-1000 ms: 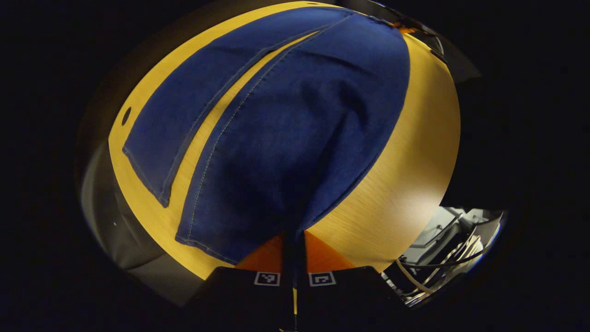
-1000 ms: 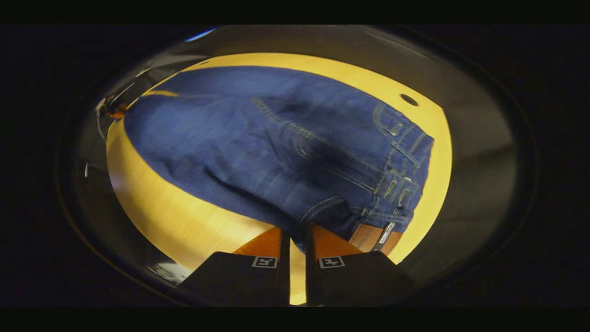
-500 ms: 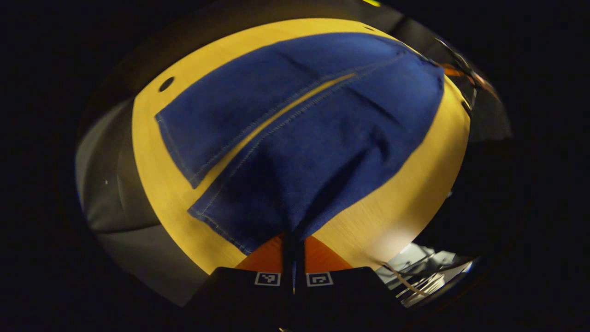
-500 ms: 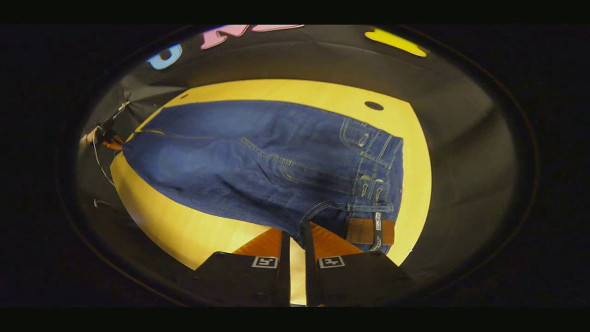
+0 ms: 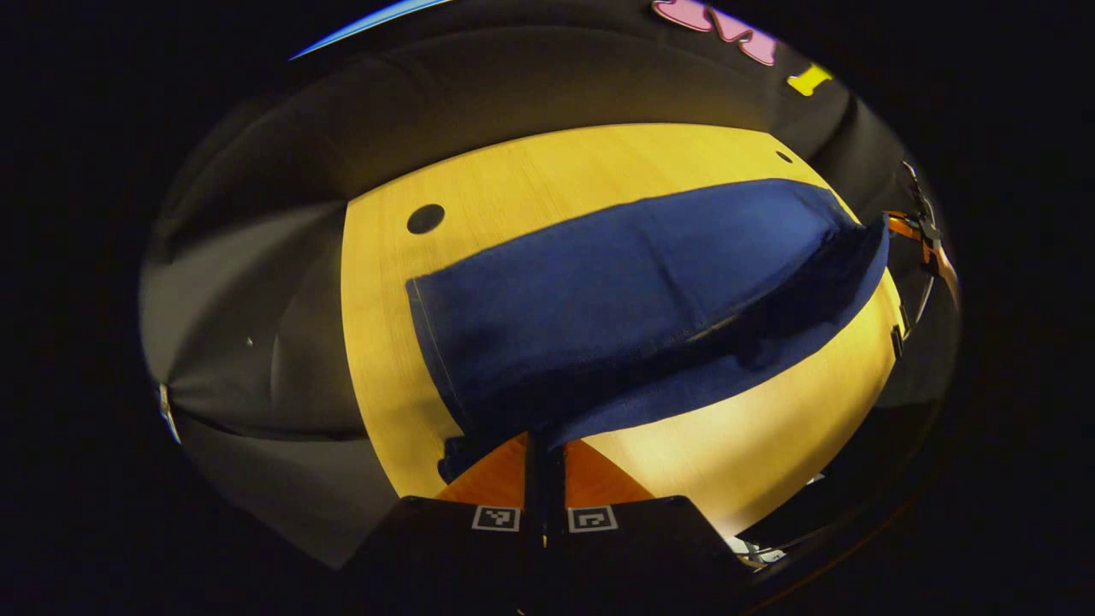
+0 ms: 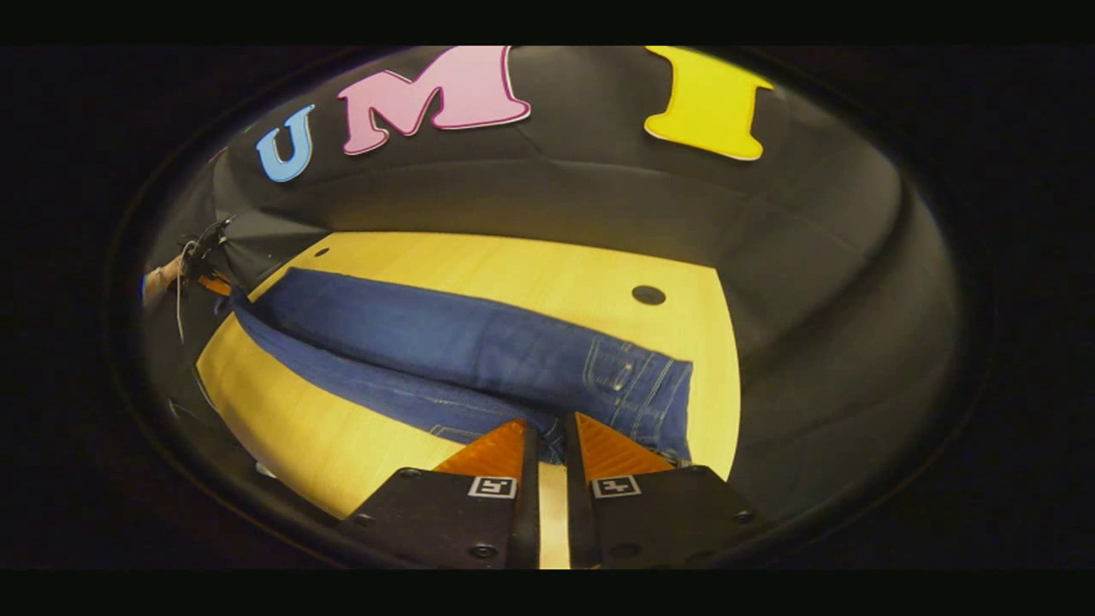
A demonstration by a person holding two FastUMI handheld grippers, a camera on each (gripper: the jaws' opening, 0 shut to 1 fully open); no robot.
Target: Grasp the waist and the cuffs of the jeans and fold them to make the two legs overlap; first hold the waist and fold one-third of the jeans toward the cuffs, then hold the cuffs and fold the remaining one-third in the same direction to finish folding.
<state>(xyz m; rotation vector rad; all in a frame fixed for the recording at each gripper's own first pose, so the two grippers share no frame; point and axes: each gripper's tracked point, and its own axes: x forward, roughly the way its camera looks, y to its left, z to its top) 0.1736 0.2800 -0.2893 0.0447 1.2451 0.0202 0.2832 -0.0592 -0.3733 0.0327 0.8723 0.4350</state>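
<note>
Dark blue jeans (image 5: 616,291) lie lengthwise on a yellow wooden table (image 5: 513,188). In the left gripper view my left gripper (image 5: 545,449) is shut on the cuff end of the near leg, which is lifted and drapes over the far leg. My right gripper (image 5: 920,235) shows far off at the waist end. In the right gripper view the jeans (image 6: 445,342) run left from the waist, with pockets and belt loops at the right. My right gripper (image 6: 547,441) is shut on the waist's near edge, held up off the table (image 6: 513,265). The left gripper (image 6: 192,261) is at the far cuff end.
The table has a round hole near a far corner (image 5: 425,218), also visible in the right gripper view as a round hole (image 6: 648,295). Black booth cloth surrounds the table on the far side. Bare wood runs along the near side of the jeans.
Both grippers have raised the near side of the jeans and carried it toward the far leg. The gap between the legs is now covered, and both views have tilted up toward the booth wall.
</note>
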